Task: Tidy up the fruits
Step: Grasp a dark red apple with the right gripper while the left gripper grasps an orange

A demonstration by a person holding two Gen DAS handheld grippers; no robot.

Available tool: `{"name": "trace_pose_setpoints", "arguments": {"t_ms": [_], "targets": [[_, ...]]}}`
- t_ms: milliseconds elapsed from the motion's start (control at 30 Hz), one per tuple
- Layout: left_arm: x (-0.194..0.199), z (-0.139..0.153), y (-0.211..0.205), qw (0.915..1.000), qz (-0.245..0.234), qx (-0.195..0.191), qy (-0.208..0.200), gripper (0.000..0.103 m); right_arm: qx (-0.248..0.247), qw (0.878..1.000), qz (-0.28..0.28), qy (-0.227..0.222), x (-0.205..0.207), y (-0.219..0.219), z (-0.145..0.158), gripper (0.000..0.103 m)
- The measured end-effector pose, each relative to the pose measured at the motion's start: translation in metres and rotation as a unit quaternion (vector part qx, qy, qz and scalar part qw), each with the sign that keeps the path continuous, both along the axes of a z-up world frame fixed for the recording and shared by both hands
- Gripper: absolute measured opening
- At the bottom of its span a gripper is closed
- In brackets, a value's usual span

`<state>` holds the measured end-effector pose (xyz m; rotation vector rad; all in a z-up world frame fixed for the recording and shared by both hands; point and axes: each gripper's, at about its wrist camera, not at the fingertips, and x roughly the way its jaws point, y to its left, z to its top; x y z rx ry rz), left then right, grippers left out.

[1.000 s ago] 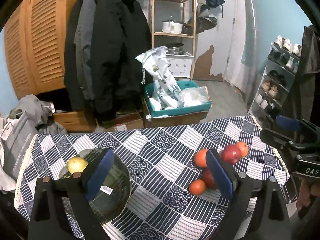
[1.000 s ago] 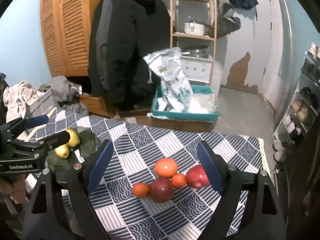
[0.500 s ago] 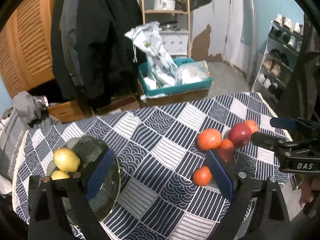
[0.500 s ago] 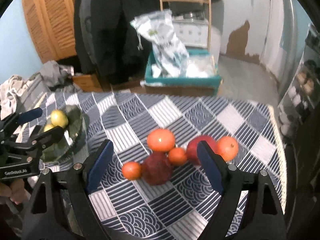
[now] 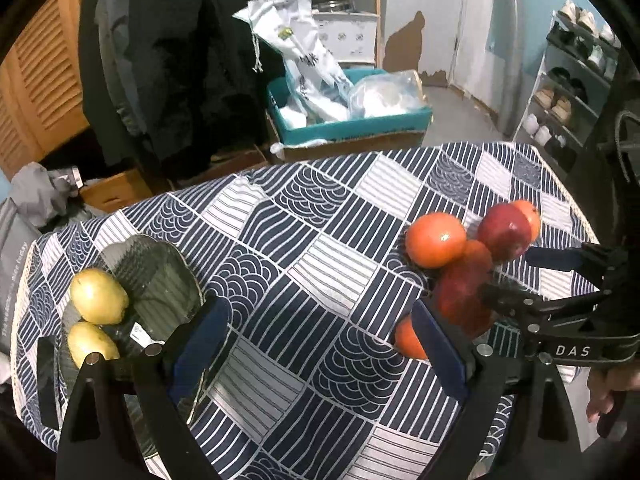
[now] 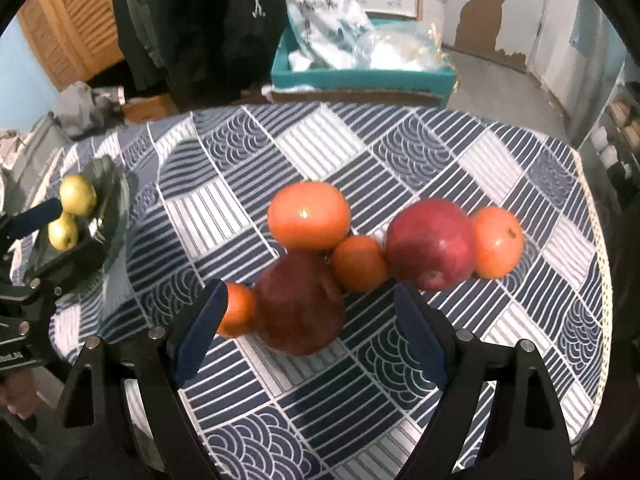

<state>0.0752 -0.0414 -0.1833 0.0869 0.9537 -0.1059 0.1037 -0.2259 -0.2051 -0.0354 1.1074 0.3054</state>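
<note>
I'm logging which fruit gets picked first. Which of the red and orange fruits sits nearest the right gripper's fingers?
The dark red apple, framed between the open right gripper fingers. The other red apple and the largest orange lie farther back.

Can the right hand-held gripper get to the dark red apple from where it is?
Probably yes. The right hand-held gripper is open, with the dark red apple right ahead and nothing over it. The small orange crowds its left side.

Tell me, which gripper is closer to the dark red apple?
Right. The right gripper hangs open right over the dark red apple, which sits between its jaws. The left gripper is off to the side, nearer the glass plate.
</note>
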Motion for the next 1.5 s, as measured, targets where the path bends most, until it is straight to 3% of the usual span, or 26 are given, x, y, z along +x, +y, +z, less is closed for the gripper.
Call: {"name": "trace_pose_setpoints", "arguments": {"t_ms": [300,600,667,733,1233,1500], "targets": [[0.007,-0.019,-0.002,0.9998,-0.002,0.012,0.015,0.094,0.002,0.999,0.014,0.036,0.009,0.003,-0.036,0.084],[0.009,-0.022,0.002,0.9998,0.0,0.005,0.021,0.094,0.019,0.998,0.018,0.057,0.011,0.007,-0.046,0.078],[0.008,-0.021,0.002,0.9998,0.0,0.002,0.022,0.094,0.032,0.997,0.016,0.068,0.012,0.005,-0.048,0.071],[0.008,-0.021,0.001,0.9997,-0.001,-0.002,0.023,0.094,0.042,0.996,0.014,0.076,0.012,0.002,-0.048,0.07],[0.011,-0.029,-0.03,0.9975,-0.035,-0.037,0.05,0.094,0.002,0.999,0.006,0.034,-0.021,-0.015,-0.013,0.07],[0.017,-0.051,-0.056,0.9942,-0.059,-0.038,0.081,0.094,-0.017,0.999,-0.025,0.039,-0.023,-0.045,-0.022,0.07]]}}
